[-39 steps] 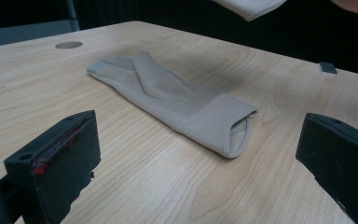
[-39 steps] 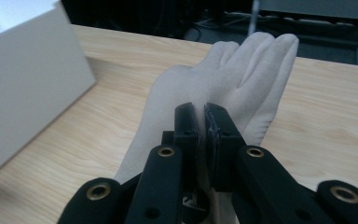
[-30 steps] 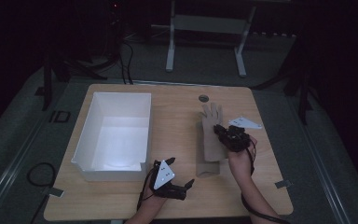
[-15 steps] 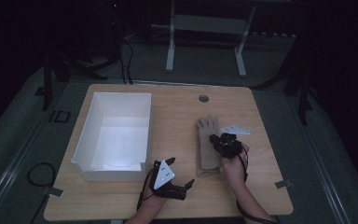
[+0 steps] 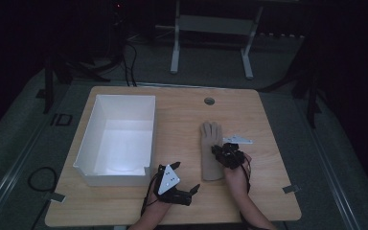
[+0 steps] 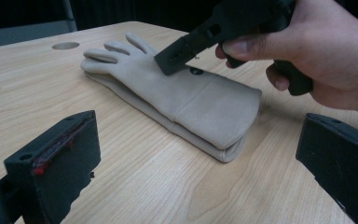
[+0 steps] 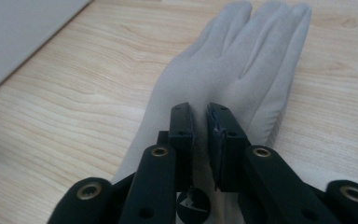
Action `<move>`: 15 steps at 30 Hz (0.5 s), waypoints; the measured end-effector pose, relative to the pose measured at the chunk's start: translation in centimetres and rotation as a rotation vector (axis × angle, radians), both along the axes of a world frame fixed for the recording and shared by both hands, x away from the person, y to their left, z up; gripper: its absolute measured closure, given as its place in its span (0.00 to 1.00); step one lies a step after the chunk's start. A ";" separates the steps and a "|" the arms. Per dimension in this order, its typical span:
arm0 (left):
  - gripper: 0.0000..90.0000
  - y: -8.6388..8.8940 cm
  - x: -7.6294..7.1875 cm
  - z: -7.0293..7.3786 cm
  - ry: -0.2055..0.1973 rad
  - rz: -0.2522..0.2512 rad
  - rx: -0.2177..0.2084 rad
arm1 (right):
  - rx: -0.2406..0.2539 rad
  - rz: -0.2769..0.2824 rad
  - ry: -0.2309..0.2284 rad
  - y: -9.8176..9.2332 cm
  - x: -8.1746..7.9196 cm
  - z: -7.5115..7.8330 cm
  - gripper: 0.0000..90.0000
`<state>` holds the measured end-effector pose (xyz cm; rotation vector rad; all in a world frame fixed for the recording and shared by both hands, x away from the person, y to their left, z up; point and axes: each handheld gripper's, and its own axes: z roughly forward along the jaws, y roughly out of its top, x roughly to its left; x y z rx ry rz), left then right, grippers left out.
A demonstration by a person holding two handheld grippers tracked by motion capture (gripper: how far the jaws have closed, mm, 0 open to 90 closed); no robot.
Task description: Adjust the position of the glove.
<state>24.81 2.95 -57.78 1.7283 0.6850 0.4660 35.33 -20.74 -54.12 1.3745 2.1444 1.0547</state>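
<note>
Gloves [image 5: 211,151], a beige pair stacked flat one on the other, lie on my worktop [image 5: 182,120] right of centre, their cuffs toward me and their finger ends pointing at the far edge. Going left to right in the high view, I first have the white box [image 5: 116,139] standing open-topped on the left half of the worktop, well apart from the gloves. Near its front right corner my left gripper [image 5: 188,189] rests low by the near edge, turned toward the gloves, and in the left gripper view its fingers [image 6: 51,163] stand wide apart with bare wood between them, gripping nothing. The cuff end of the pair sits just ahead of them there. Next comes my right gripper [image 5: 222,149], down on the back of the top glove about midway along it. In the right gripper view its fingers [image 7: 182,135] are almost together with a narrow gap between them, having just parted a little; I see the tips resting against the fabric, but no fold of it pinched between them. Farther back, near the far edge, I see a small round hole [image 5: 209,101] in the worktop.
</note>
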 end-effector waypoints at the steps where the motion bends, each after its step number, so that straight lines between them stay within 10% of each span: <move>1: 0.00 0.0 0.0 0.0 0.001 0.000 0.001 | -0.006 0.002 -0.002 0.0 0.0 -0.1 0.86; 15: 0.00 0.0 -0.1 0.0 -0.006 -0.011 0.003 | 0.015 0.066 -0.038 -0.5 -0.2 -0.2 0.64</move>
